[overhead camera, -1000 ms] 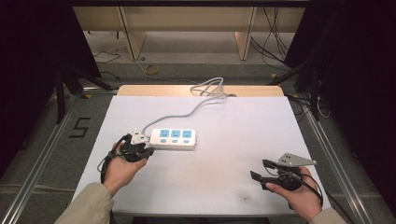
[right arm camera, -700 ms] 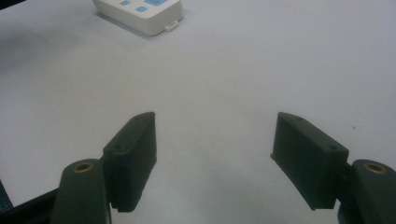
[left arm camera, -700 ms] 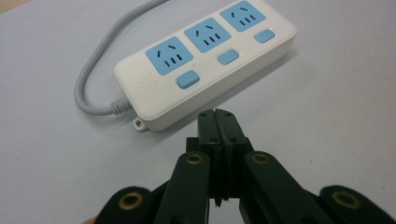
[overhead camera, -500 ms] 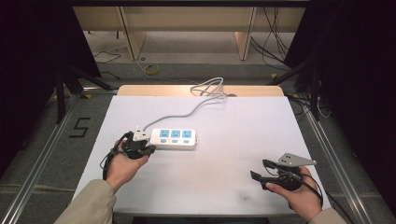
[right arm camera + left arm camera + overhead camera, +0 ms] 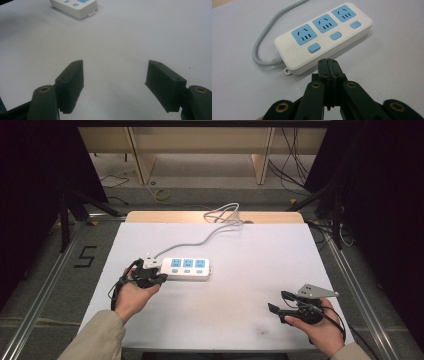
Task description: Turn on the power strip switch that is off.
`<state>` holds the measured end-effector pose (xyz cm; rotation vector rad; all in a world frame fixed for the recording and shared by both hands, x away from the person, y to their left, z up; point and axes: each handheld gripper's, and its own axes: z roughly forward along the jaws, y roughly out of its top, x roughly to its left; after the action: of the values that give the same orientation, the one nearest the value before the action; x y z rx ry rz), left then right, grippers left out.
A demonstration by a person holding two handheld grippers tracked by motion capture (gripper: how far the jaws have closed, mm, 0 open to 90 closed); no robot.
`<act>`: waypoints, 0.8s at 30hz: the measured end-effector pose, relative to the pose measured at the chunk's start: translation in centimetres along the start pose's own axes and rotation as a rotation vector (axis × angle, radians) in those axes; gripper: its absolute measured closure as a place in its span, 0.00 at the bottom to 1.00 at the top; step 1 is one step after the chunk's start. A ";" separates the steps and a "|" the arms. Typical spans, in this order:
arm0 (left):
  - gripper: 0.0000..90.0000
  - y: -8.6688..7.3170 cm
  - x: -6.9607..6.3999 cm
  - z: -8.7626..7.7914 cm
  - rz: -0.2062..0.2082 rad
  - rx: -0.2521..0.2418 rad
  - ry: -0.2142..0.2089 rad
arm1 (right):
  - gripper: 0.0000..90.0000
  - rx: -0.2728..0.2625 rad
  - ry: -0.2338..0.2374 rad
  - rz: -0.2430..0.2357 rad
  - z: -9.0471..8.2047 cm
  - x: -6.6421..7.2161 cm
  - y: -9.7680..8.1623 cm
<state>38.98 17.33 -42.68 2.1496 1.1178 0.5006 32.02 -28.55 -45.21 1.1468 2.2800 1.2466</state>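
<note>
A white power strip (image 5: 187, 268) with three blue sockets and three blue switches lies flat on the white table, left of centre. Its grey cable (image 5: 220, 220) runs off toward the table's far edge. My left gripper (image 5: 159, 276) is shut with nothing in it, its tips just short of the strip's cable end. In the left gripper view the closed jaws (image 5: 328, 62) point at the strip's (image 5: 323, 35) near edge, below the first switch. My right gripper (image 5: 278, 302) stands open near the front right, over bare table (image 5: 115, 63), with nothing between its fingers.
The white table top (image 5: 260, 255) has a wooden strip (image 5: 150, 216) along its far edge. Loose cables and shelf legs lie on the floor beyond. A corner of the power strip (image 5: 77, 7) shows at the top of the right gripper view.
My left gripper has edged slightly to the right, closer to the power strip's end. The right gripper has not moved.
</note>
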 end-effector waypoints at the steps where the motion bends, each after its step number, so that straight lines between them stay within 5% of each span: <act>1: 1.00 0.0 0.0 0.0 0.002 0.001 -0.001 | 0.34 0.000 0.000 0.000 0.0 0.0 0.0; 24: 1.00 0.9 0.5 0.4 -0.023 0.006 0.001 | 0.34 0.002 0.001 0.000 0.0 0.0 0.0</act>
<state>40.00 17.18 -42.38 2.1393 1.1443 0.4891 32.04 -28.58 -45.23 1.1472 2.2822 1.2450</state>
